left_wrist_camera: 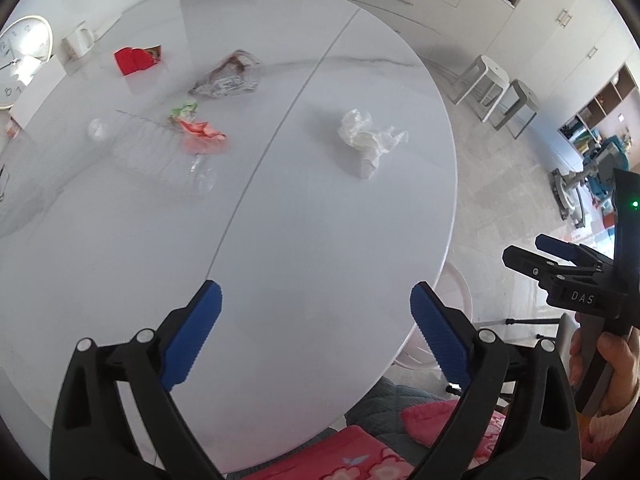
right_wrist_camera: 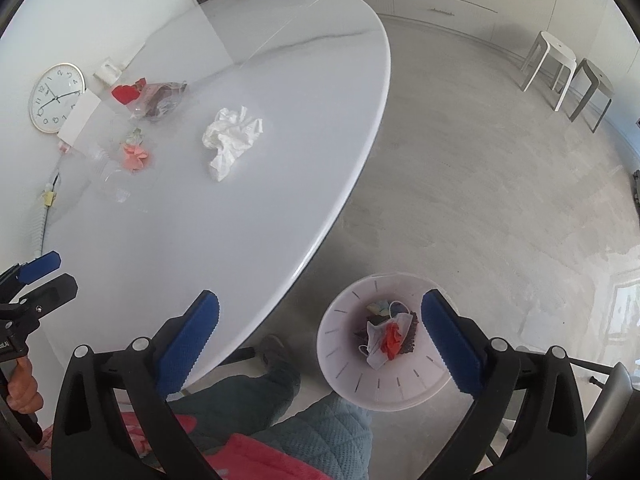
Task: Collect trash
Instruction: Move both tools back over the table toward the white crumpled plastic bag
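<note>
Trash lies on the round white table (left_wrist_camera: pixel 320 240): a crumpled white tissue (left_wrist_camera: pixel 370 138) (right_wrist_camera: pixel 232 136), a clear plastic bottle (left_wrist_camera: pixel 156 152) (right_wrist_camera: pixel 116 180) lying on its side, a pink and green wrapper (left_wrist_camera: pixel 200 128) (right_wrist_camera: pixel 135 156), a clear wrapper with brown inside (left_wrist_camera: pixel 226 76) (right_wrist_camera: pixel 162 100) and a red wrapper (left_wrist_camera: pixel 134 59) (right_wrist_camera: pixel 125 93). A white bin (right_wrist_camera: pixel 400 392) on the floor holds a face mask and red scraps. My left gripper (left_wrist_camera: pixel 316 320) is open and empty above the near table edge. My right gripper (right_wrist_camera: pixel 320 328) is open and empty, over the table edge and the bin.
A wall clock (right_wrist_camera: pixel 56 98) and a white mug (left_wrist_camera: pixel 78 42) stand at the table's far left. Two stools (right_wrist_camera: pixel 568 76) stand on the floor to the right. Cabinets line the back wall. My legs and a pink cloth are below the table.
</note>
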`<act>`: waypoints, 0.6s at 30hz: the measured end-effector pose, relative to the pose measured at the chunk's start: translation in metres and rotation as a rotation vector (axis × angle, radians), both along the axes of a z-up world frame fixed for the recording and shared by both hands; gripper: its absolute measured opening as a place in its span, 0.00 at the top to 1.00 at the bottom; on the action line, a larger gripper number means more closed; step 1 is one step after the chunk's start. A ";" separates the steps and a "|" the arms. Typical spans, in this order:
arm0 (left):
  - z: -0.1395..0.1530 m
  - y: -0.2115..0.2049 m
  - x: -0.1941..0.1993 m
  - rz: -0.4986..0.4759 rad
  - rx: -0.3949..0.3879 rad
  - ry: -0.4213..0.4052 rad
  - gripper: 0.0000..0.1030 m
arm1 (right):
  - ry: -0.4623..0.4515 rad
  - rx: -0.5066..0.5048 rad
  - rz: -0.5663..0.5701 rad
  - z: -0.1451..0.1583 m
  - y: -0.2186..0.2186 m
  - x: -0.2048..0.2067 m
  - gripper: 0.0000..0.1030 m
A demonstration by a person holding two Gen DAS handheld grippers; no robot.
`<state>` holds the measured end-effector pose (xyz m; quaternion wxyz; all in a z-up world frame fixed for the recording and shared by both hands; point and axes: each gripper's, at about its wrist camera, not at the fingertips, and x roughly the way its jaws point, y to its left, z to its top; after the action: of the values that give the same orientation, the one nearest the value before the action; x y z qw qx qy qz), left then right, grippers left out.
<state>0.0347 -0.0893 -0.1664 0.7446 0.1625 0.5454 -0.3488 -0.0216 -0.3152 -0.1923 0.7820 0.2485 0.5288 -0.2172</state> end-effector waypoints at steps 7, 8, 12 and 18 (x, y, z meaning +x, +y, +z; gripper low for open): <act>0.007 0.034 0.040 0.156 -0.031 -0.007 0.11 | -0.021 0.002 0.068 0.000 0.012 0.043 0.02; 0.007 0.037 0.046 0.165 -0.031 -0.011 0.11 | -0.025 0.003 0.078 0.000 0.014 0.049 0.02; 0.009 0.044 0.063 0.183 -0.023 -0.033 0.11 | -0.034 0.000 0.109 -0.001 0.019 0.072 0.02; 0.007 0.039 0.086 0.175 -0.008 -0.043 0.11 | -0.038 -0.031 0.141 -0.006 0.016 0.104 0.02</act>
<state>0.1206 -0.0505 -0.1595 0.7845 0.1187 0.5399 -0.2811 0.0824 -0.2995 -0.1986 0.8089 0.2024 0.5267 -0.1651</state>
